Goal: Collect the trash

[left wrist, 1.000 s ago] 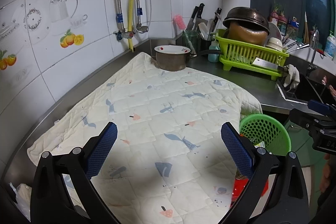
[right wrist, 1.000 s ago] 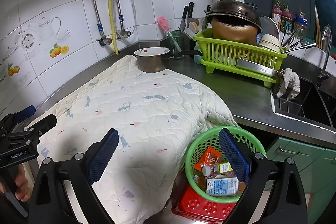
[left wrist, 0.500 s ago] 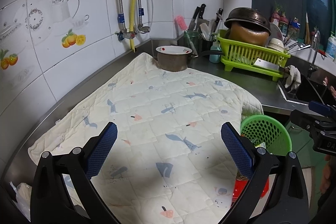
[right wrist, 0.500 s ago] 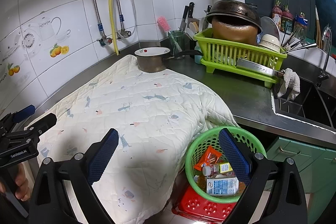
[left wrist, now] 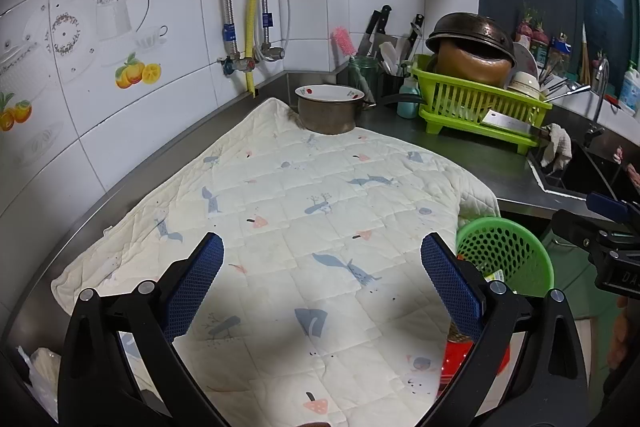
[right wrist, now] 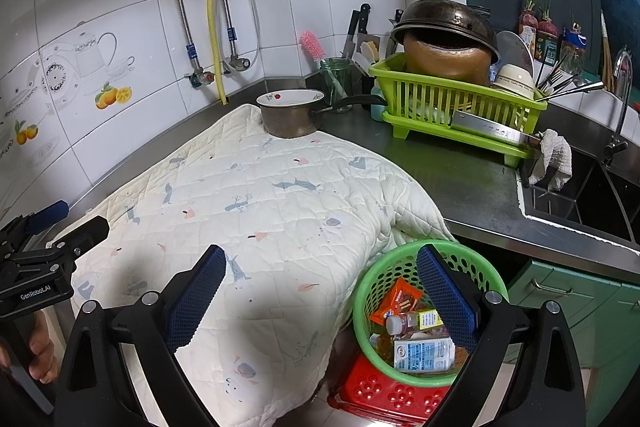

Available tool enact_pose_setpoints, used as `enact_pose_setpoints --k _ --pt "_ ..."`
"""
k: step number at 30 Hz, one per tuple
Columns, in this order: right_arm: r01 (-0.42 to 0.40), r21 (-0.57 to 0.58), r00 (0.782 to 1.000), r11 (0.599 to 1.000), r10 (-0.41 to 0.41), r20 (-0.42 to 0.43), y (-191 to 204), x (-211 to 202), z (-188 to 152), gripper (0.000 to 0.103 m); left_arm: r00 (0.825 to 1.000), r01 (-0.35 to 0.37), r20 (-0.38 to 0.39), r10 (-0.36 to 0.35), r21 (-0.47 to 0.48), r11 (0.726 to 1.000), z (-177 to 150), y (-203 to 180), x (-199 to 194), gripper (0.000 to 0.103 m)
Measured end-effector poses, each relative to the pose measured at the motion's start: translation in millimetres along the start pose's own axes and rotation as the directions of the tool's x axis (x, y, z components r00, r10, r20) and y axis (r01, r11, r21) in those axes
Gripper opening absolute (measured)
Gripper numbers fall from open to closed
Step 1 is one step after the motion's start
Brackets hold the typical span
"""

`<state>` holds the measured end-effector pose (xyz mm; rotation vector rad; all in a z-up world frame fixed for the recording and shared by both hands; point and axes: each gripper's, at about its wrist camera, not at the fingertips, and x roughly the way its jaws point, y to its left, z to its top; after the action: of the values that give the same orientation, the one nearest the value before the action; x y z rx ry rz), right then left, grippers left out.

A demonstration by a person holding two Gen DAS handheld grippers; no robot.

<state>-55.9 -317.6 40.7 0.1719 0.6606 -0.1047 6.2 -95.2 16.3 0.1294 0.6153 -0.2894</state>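
A round green basket (right wrist: 372,279) stands on a red stool (right wrist: 384,393) below the counter's front edge. Inside lie an orange snack wrapper (right wrist: 396,301), a small bottle (right wrist: 414,319) and a white-blue drink carton (right wrist: 422,351). My right gripper (right wrist: 320,291) hangs open above the quilt's front edge and the basket, holding nothing. My left gripper (left wrist: 322,277) is open too, over the white patterned quilt (left wrist: 304,211), with nothing between its fingers. The basket (left wrist: 506,253) shows at the right in the left wrist view. No loose trash shows on the quilt.
A metal saucepan (right wrist: 292,117) sits on the quilt's far corner. A lime dish rack (right wrist: 452,107) with pots and bowls stands behind, a sink (right wrist: 580,195) to its right. Knives and a pink brush (right wrist: 314,45) stand at the wall. A white plastic bag (left wrist: 40,379) lies lower left.
The left gripper has lifted and pulled back slightly, so the scene sits a little lower in its view. The right gripper has stayed still. Both remain open.
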Motion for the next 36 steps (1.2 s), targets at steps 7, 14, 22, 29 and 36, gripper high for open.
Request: enact_pose_setpoints --k 7,14,22,29,36 --pt "-0.002 0.001 1.0 1.0 0.002 0.0 0.5 0.8 0.2 0.093 1.0 -0.003 -0.003 0.003 -0.005 1.0 -0.9 0.1 0.7 0.098" --pt "-0.003 0.001 1.0 1.0 0.003 0.0 0.7 1.6 1.2 0.093 1.0 -0.005 -0.006 0.005 -0.01 1.0 -1.5 1.9 1.5 0.098" --pt "-0.004 0.0 1.0 1.0 0.004 -0.001 -0.3 -0.4 0.7 0.093 1.0 -0.006 -0.01 0.006 -0.014 1.0 -2.0 2.9 1.9 0.098" --pt "-0.003 -0.001 1.0 1.0 0.003 0.0 -1.2 -0.8 0.5 0.093 1.0 -0.008 -0.01 0.007 -0.016 1.0 -2.0 3.5 1.6 0.098" --pt "-0.004 -0.001 1.0 1.0 0.004 0.002 -1.1 -0.8 0.7 0.093 1.0 -0.008 -0.009 0.008 -0.016 1.0 -2.0 3.6 1.8 0.098"
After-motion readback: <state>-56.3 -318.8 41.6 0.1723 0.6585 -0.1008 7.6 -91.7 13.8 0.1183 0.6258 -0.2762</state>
